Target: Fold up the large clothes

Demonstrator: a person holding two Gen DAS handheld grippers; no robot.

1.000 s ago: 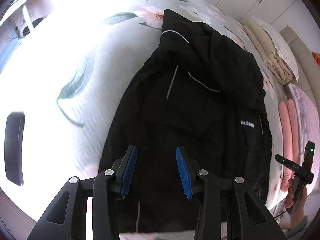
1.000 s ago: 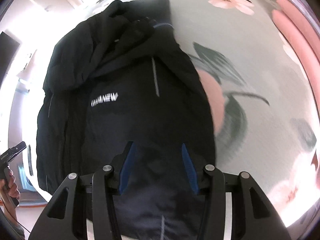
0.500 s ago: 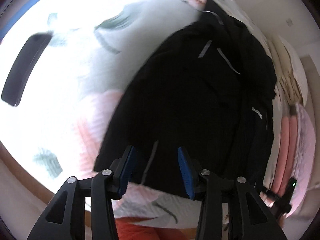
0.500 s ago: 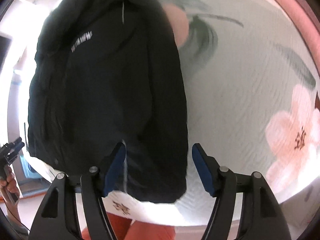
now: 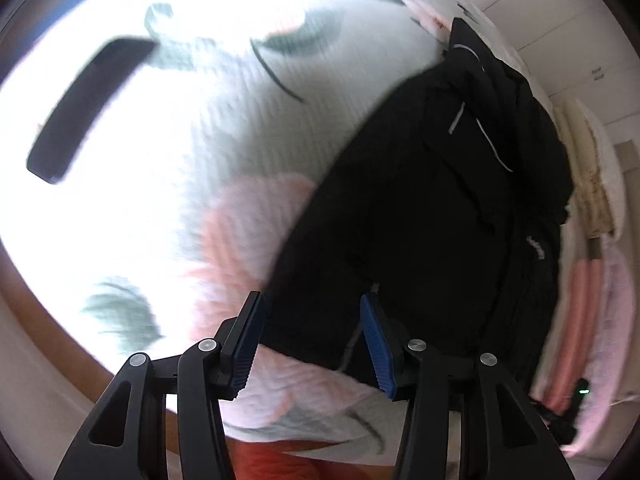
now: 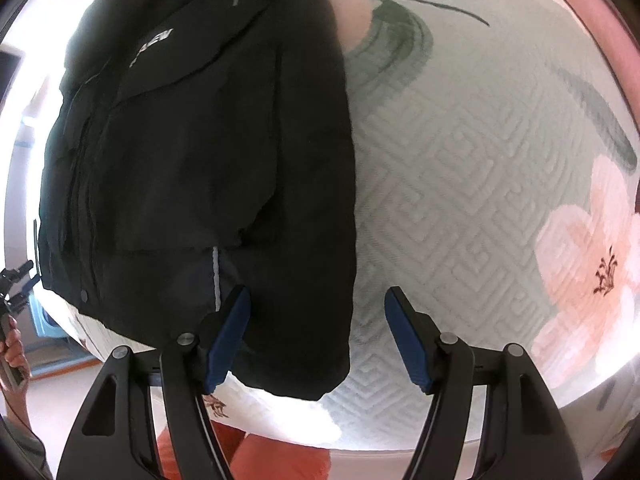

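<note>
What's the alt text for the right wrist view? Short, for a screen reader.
The open right gripper hovers over the bottom corner of a black jacket, gripping nothing. The jacket lies on a pale green quilted bedspread with pink flowers. At the far left edge, a hand holds the other gripper.

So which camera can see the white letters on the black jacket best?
The right wrist view: the white lettering on the black jacket is large, though tilted. In the left wrist view it is a tiny smudge.
</note>
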